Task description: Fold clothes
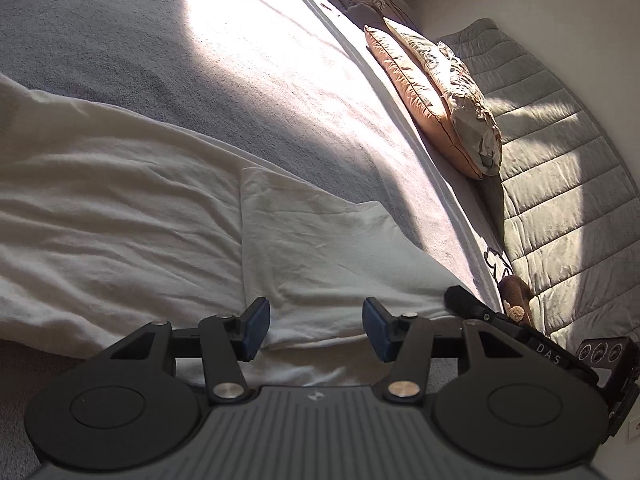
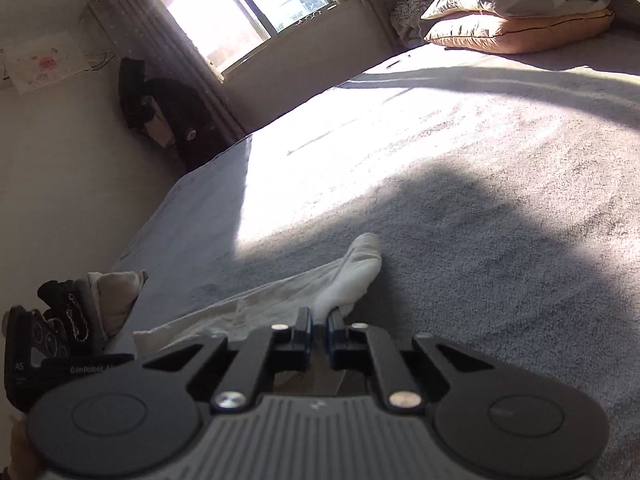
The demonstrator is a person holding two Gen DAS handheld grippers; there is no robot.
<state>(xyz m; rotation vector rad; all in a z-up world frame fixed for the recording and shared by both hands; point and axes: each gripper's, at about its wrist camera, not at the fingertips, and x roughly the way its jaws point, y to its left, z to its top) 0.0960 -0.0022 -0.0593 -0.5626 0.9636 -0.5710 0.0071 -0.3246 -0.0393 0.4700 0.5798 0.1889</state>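
Harsh window glare, deep shadows, fisheye-warped edges

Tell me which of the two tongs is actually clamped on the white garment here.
The right tongs: its jaws are shut on a bunched end of the white garment. The left tongs is open, jaws apart over the flat folded cloth, gripping nothing.

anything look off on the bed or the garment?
Nothing damaged or spilled. The white garment is wrinkled, one panel folded over; the right gripper pinches a bunched end, the left gripper is open. Two pillows sit stacked.
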